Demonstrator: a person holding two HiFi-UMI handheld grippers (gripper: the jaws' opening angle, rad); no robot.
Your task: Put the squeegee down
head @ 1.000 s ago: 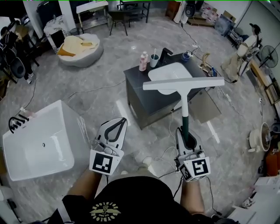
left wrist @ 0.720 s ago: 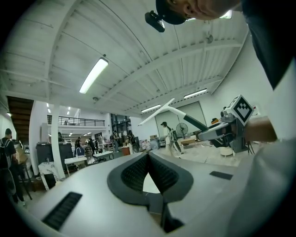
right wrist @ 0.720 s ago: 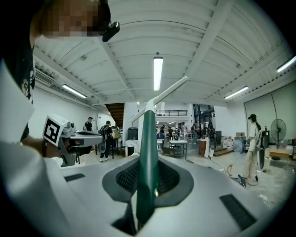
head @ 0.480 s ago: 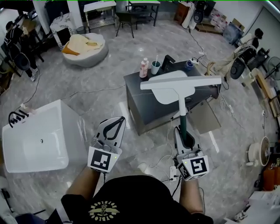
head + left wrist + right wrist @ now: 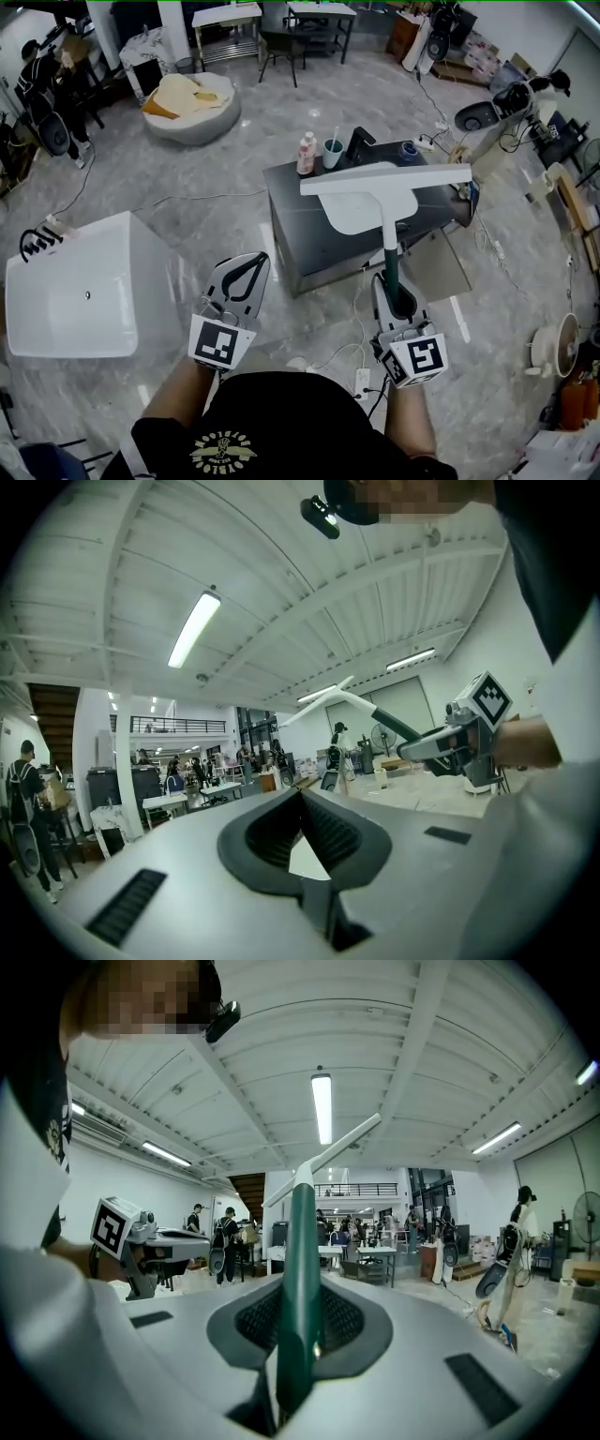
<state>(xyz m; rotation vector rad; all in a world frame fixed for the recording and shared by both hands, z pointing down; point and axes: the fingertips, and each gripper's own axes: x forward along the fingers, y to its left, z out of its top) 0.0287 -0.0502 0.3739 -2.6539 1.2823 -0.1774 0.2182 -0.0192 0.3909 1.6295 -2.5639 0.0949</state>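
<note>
Green-handled squeegee point(image 5: 384, 180) is clenched in the right tongs point(image 5: 393, 281); the left tongs point(image 5: 257, 260) sit closed and empty.

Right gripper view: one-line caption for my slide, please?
Right gripper clamped on the dark green handle of a white T-shaped squeegee, blade raised toward the white ribbed ceiling.

Left forearm point(image 5: 173, 394), right forearm point(image 5: 410, 420) reached side by side toward 12 o'clock. Left gripper point(image 5: 261, 259) at 7 o'clock, leaned toward 1, jaws closed together, empty. Right gripper point(image 5: 391, 284) at 5 o'clock, jaws clamped on green squeegee handle point(image 5: 390, 262).
</note>
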